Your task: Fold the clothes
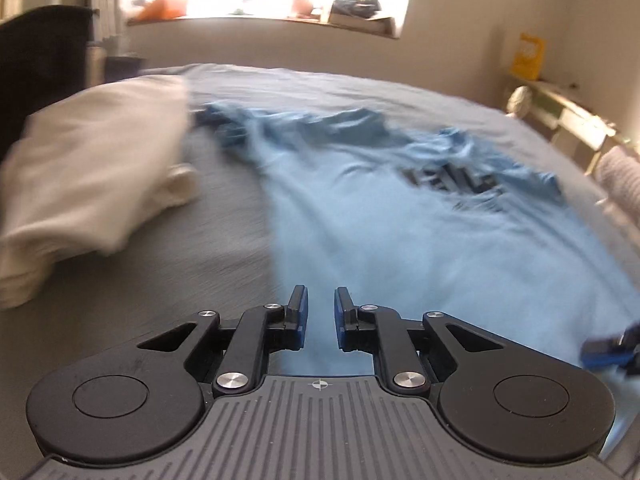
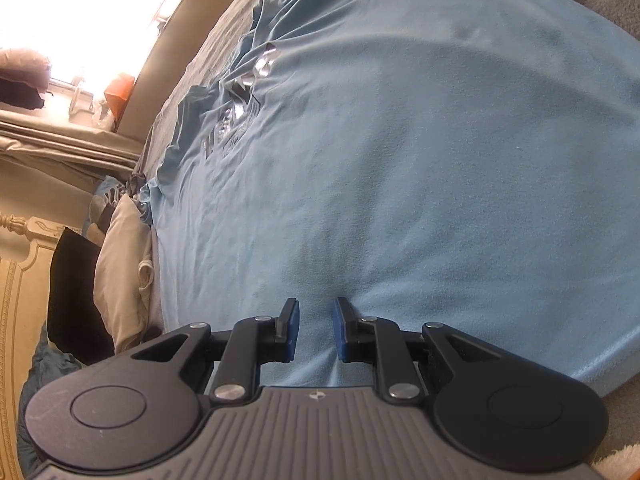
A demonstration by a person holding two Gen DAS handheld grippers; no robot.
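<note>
A light blue T-shirt (image 1: 400, 216) with a dark printed logo lies spread on the grey bed, its sleeves and collar rumpled at the far end. My left gripper (image 1: 321, 304) is open just above the shirt's near hem, with nothing between its fingers. The right gripper's blue fingertip (image 1: 608, 350) shows at the right edge of the left wrist view. In the right wrist view, rolled sideways, the shirt (image 2: 400, 160) fills the frame. My right gripper (image 2: 316, 320) is open and empty, low over the shirt near its hem.
A stack of folded white clothes (image 1: 92, 184) lies on the bed (image 1: 200, 264) left of the shirt. Pillows (image 2: 120, 256) and a headboard (image 2: 24, 272) are beyond the shirt's side. A window sill (image 1: 260, 20) and a side shelf (image 1: 568, 116) stand past the bed.
</note>
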